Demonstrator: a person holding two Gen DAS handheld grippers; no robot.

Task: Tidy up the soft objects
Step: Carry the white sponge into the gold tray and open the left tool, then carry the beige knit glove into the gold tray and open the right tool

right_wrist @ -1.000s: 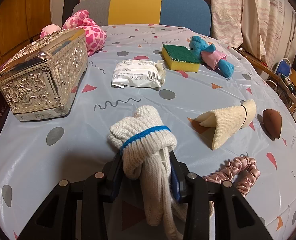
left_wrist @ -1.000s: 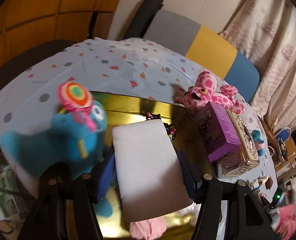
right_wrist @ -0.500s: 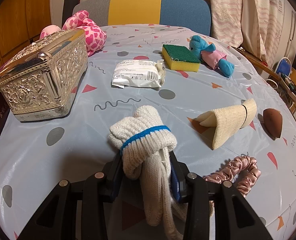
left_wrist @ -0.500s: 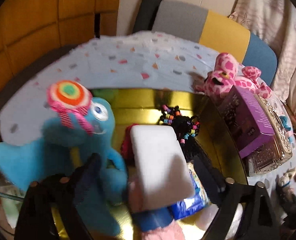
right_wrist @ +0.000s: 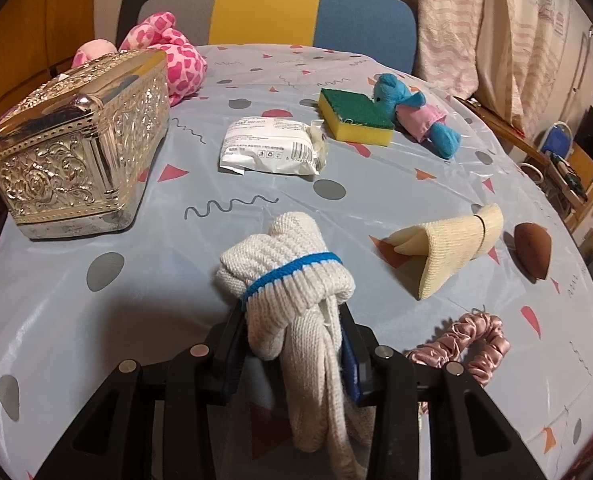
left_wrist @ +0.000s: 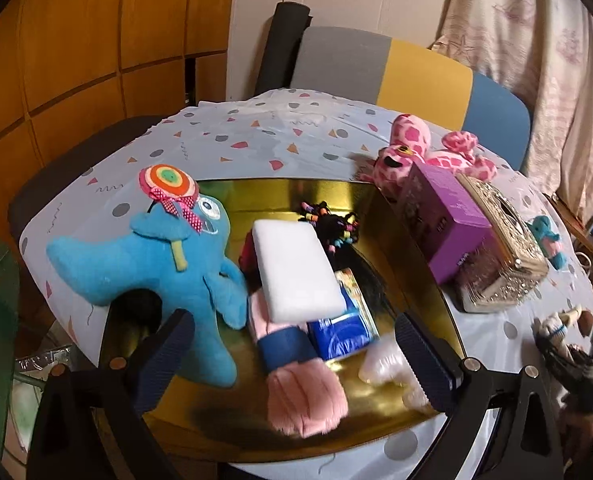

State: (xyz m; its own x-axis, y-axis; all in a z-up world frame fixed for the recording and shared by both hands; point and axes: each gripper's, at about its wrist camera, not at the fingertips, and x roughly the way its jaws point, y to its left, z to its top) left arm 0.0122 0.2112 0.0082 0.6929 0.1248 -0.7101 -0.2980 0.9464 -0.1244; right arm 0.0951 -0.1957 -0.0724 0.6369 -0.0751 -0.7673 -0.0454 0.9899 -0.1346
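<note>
In the glossy gold tray (left_wrist: pixel 408 240), a smooth white block (left_wrist: pixel 296 270) lies beneath the spreading, empty left claw (left_wrist: pixel 296 344).

Warm, dim indoor light, yellowish cast all over. Left wrist view: gold tray (left_wrist: pixel 280 196) throws a bright sheen at the far end, goes murky near the cam. Pink furry thing (left_wrist: pixel 304 400) is smeared w/ motion blur, dark shadow pooling under it; clear bag (left_wrist: pixel 384 360) beside it also soft. Heavy fisheye, walls bend, black vignette at corners. Right wrist view is sharper, steadier: silver box (right_wrist: pixel 76 152) catches hard glints on its corner, tablecloth (right_wrist: pixel 56 320) shows soft glare streaks. White knit bundle (right_wrist: pixel 284 264) casts a shadow twd the cam. Edges curve, corners black.
</note>
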